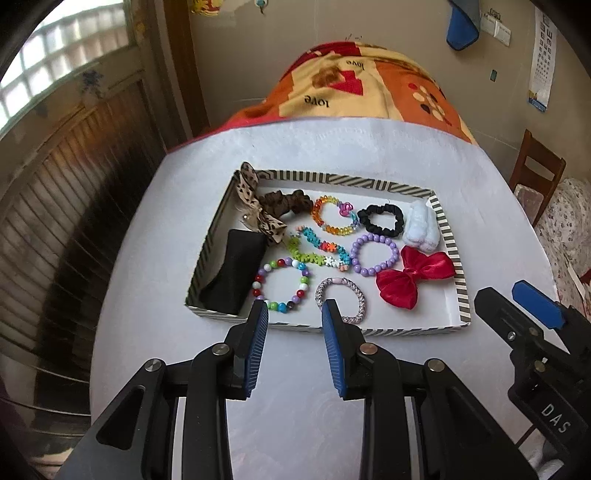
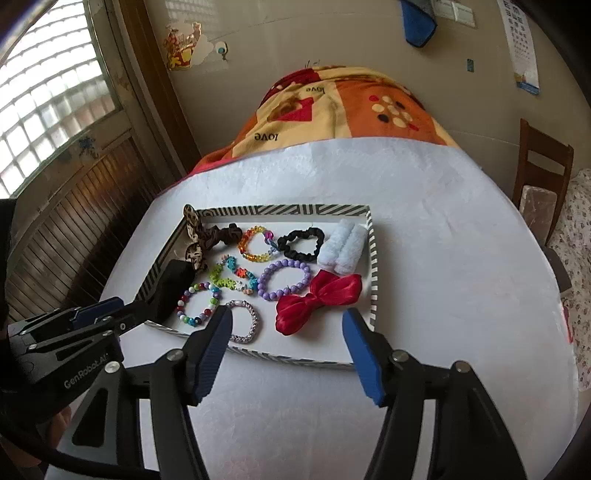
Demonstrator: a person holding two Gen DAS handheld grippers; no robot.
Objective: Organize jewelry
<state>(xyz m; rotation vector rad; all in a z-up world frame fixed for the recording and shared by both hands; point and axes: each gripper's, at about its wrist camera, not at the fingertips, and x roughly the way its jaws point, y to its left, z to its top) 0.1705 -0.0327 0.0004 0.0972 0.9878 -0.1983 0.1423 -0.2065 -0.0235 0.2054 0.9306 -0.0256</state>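
**Well, striped tray's packed with jewelry**

Beaded bracelets, scrunchies and a red satin bow [image 1: 413, 278] fill the striped tray [image 1: 448, 229] on the desk [image 1: 147, 295]. Both tongs, left [image 1: 295, 314] and right [image 2: 286, 323], gape empty. Only the right view shows the cartoon wall sticker [image 2: 183, 46].

An orange blanket [image 1: 369, 88] printed with hearts (and the word "love") drapes past the white table cover [image 1: 303, 147]. A wooden chair [image 2: 543, 173] stands right; a blue cloth [image 1: 461, 29] hangs on the wall.
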